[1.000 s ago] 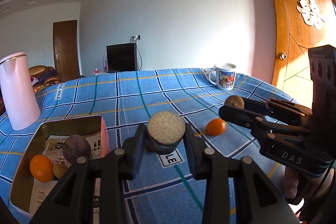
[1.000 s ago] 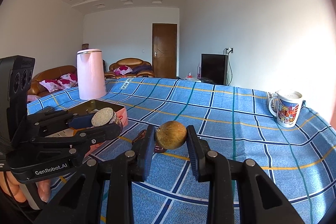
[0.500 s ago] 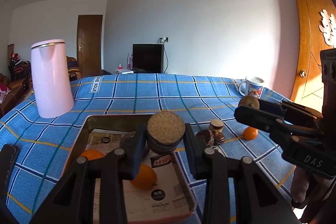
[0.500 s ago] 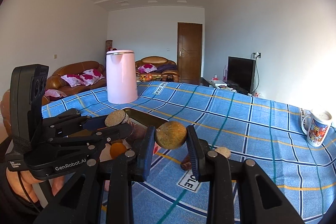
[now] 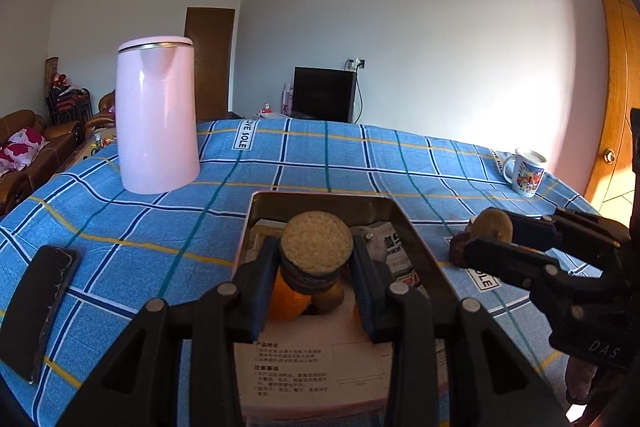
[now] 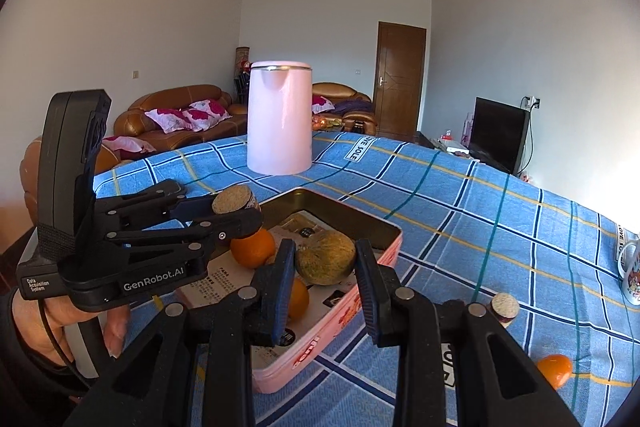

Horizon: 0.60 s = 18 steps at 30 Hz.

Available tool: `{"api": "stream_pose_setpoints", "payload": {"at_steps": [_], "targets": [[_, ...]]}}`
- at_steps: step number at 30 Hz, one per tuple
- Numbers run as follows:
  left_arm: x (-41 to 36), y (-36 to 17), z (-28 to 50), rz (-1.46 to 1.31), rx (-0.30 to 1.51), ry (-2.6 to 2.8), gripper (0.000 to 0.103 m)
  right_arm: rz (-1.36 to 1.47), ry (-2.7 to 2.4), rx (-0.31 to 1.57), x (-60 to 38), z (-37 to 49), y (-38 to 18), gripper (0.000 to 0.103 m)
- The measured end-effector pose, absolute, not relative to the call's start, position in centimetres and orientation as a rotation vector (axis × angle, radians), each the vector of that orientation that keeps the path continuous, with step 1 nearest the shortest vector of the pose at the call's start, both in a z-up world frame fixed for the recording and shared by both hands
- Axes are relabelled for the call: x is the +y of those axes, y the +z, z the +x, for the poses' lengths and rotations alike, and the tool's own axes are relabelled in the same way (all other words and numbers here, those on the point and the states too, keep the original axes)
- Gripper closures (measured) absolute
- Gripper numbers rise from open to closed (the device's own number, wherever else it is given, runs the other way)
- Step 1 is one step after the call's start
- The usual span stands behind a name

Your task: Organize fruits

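My left gripper (image 5: 316, 267) is shut on a dark cut fruit with a pale flat face (image 5: 317, 243) and holds it above the pink tin box (image 5: 416, 243). An orange (image 5: 288, 301) and a kiwi (image 5: 330, 301) lie in the box below it. My right gripper (image 6: 325, 267) is shut on a brown kiwi (image 6: 325, 262) over the box's near edge (image 6: 320, 351). Oranges (image 6: 253, 247) lie in the box. In the left wrist view the right gripper (image 5: 490, 233) sits just right of the box. In the right wrist view the left gripper (image 6: 236, 207) hangs over the box's left side.
A pink kettle (image 5: 157, 115) stands behind the box. A black phone (image 5: 36, 307) lies at the left. A printed mug (image 5: 526, 173) stands at the far right. A loose orange (image 6: 554, 370) and a cut dark fruit (image 6: 505, 307) lie on the blue checked cloth right of the box.
Both grippers have moved left, from over the cloth to over the tin box, each still holding its fruit. The kettle now looks nearer.
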<state>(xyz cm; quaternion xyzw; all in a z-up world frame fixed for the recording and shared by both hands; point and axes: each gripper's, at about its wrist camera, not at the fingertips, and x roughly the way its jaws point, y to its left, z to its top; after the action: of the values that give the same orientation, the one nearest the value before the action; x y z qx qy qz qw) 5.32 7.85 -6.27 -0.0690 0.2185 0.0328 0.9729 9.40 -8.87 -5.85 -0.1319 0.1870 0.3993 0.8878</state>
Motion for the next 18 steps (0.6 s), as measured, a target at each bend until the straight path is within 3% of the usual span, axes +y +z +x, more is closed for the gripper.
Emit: {"api": "stream_pose_setpoints", "payload": {"at_steps": [18], "targets": [[8.5,-8.0,4.8,-0.103,0.540,0.067,0.065,-0.401,0.875,0.580,-5.9,9.4,-9.0,0.071]]}}
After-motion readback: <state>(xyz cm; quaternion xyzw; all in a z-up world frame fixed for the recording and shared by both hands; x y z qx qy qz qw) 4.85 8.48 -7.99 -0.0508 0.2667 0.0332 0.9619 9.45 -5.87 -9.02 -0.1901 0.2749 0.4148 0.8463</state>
